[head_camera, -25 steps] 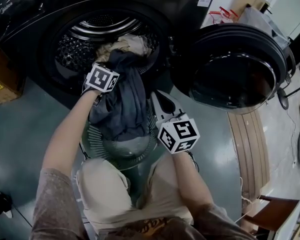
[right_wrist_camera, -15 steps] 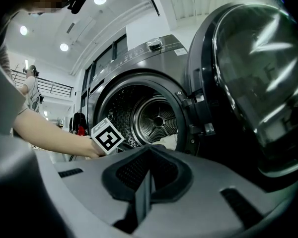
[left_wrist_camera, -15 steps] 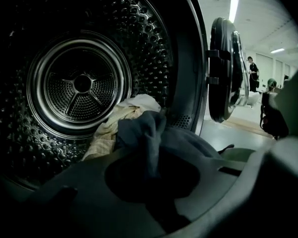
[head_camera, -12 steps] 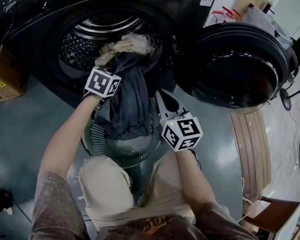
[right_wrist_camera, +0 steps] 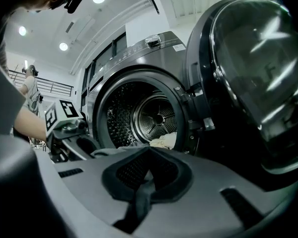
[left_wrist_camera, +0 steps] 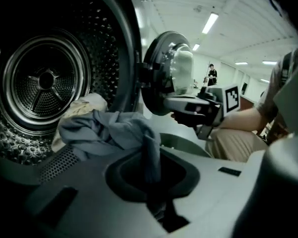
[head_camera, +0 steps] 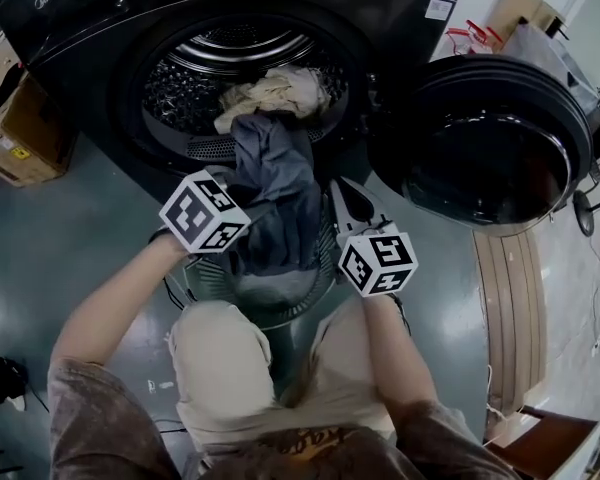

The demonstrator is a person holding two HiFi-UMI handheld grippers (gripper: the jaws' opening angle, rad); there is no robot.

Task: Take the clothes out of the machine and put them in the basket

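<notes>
A grey-blue garment (head_camera: 277, 193) hangs from the drum mouth of the black machine (head_camera: 185, 78) down over the round basket (head_camera: 208, 273) between my knees. My left gripper (head_camera: 246, 230) is shut on it; in the left gripper view a fold of the garment (left_wrist_camera: 107, 133) runs down between the closed jaws (left_wrist_camera: 158, 208). My right gripper (head_camera: 332, 186) is also shut, with a strip of the same garment (right_wrist_camera: 120, 151) pinched at its jaws (right_wrist_camera: 138, 208). A beige cloth (head_camera: 278, 90) lies inside the drum behind it.
The machine's round door (head_camera: 490, 148) stands swung open at the right, close to my right gripper. A cardboard box (head_camera: 18, 133) sits on the floor at the left. Pale wooden boards (head_camera: 500, 288) lie at the right. A person (left_wrist_camera: 211, 74) stands far off.
My left gripper has pulled back from the drum mouth toward me, drawing the grey-blue garment further out over the basket. The right gripper has barely moved.
</notes>
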